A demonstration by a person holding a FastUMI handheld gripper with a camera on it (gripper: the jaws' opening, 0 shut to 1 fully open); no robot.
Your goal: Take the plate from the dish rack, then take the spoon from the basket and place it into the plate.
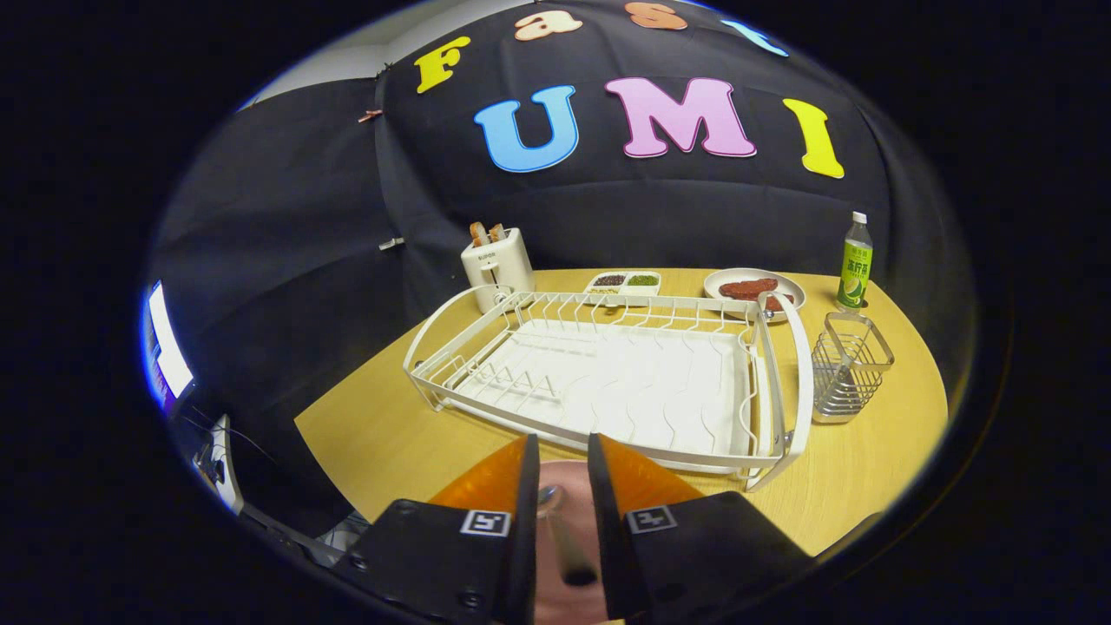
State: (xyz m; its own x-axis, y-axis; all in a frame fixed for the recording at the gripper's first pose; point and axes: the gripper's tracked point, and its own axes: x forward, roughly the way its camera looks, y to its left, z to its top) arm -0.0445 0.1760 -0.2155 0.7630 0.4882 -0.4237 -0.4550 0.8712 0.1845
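Note:
A pink plate (pixel 566 521) lies on the wooden table (pixel 373 434), right under my gripper (pixel 562 444) and in front of the white dish rack (pixel 608 382). A metal spoon (pixel 560 529) rests in the plate between my fingers, its bowl pointing toward the rack. The fingers stand a little apart, with a gap on each side of the spoon's handle, so neither presses on it. The rack holds no dishes. The wire basket (pixel 849 365) stands to the right of the rack with nothing sticking out of it.
Beyond the rack stand a white toaster (pixel 496 262) with bread, a divided dish (pixel 623 283) of beans, a plate of reddish food (pixel 752 290) and a green-labelled bottle (pixel 855 262). A lit screen (pixel 167 347) is off the table to the left.

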